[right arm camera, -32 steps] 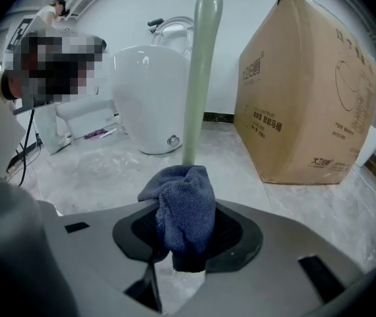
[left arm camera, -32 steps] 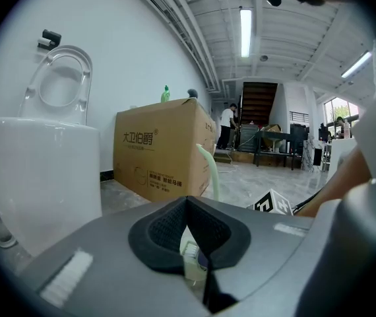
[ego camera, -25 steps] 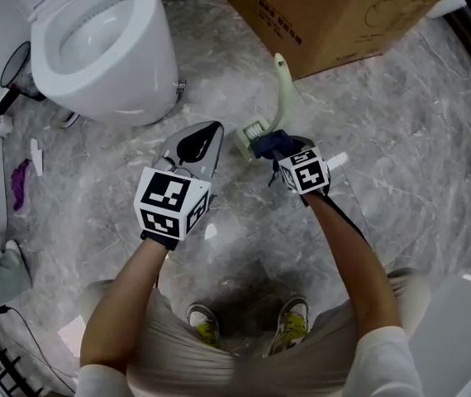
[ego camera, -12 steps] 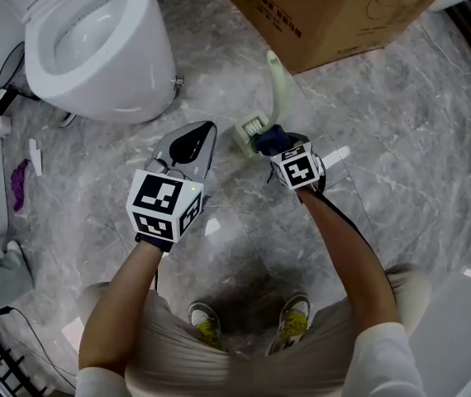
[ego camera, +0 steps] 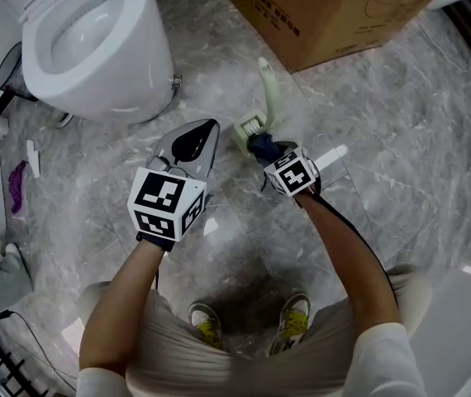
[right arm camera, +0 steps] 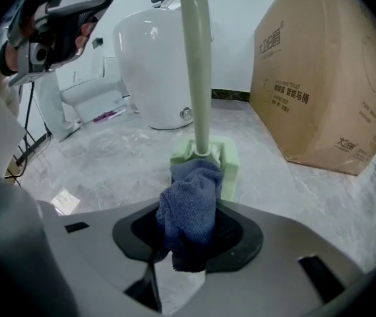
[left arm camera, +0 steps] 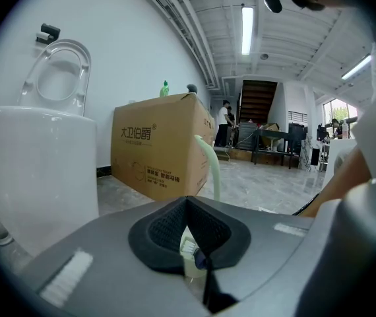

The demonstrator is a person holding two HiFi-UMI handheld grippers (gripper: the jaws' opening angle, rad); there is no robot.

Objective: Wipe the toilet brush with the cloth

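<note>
A pale green toilet brush [ego camera: 268, 89] stands in its square holder [ego camera: 249, 127] on the marble floor, with the handle leaning up toward the box. My right gripper [ego camera: 268, 154] is shut on a dark blue cloth [ego camera: 261, 144]. In the right gripper view the cloth [right arm camera: 189, 207] bunches between the jaws and presses against the base of the brush handle [right arm camera: 196, 65] at the holder [right arm camera: 227, 160]. My left gripper [ego camera: 201, 136] hovers just left of the holder, jaws together with nothing in them. Past its tips [left arm camera: 189, 240] the left gripper view shows the brush handle [left arm camera: 209, 167].
A white toilet [ego camera: 95, 40] stands at the upper left and a large cardboard box [ego camera: 335, 7] close behind the brush. Small items and a purple object [ego camera: 18, 184] lie along the left wall. The person's feet [ego camera: 248, 322] are below the grippers.
My right gripper with the cloth has shifted left and a little up against the brush. The brush handle now leans further left. My left gripper has barely moved.
</note>
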